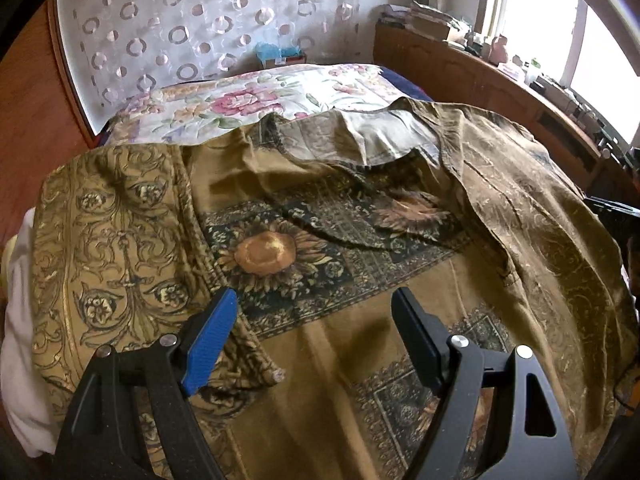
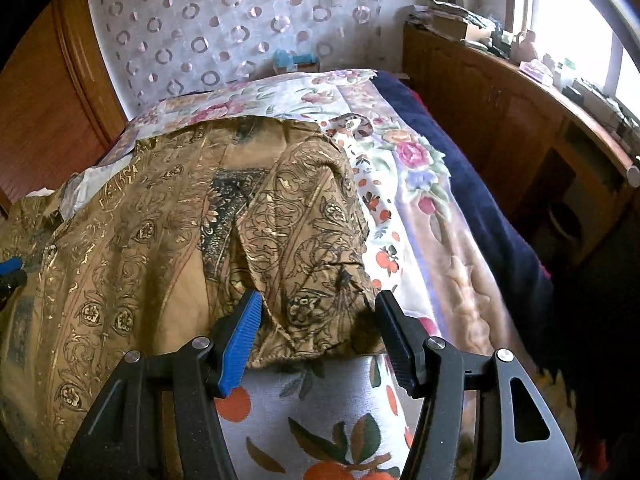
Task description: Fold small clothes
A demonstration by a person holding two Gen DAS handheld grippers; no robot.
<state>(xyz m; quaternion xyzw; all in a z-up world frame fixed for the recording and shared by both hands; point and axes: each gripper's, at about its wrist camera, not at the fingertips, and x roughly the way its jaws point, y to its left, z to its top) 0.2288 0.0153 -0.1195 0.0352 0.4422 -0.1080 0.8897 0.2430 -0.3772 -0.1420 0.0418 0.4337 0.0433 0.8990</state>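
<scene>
Olive-gold patterned garment (image 2: 168,216) spread across the bed (image 2: 420,208), long axis side to side | right tool (image 2: 318,312) parted, unclamped, straddling its bunched right-edge corner, nearer | left tool (image 1: 312,308) parted, empty, over garment's middle | I'd pinch right first.

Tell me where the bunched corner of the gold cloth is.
In the right wrist view, the bunched corner lies between the open right claw fingers, on the flowered bedspread.
</scene>
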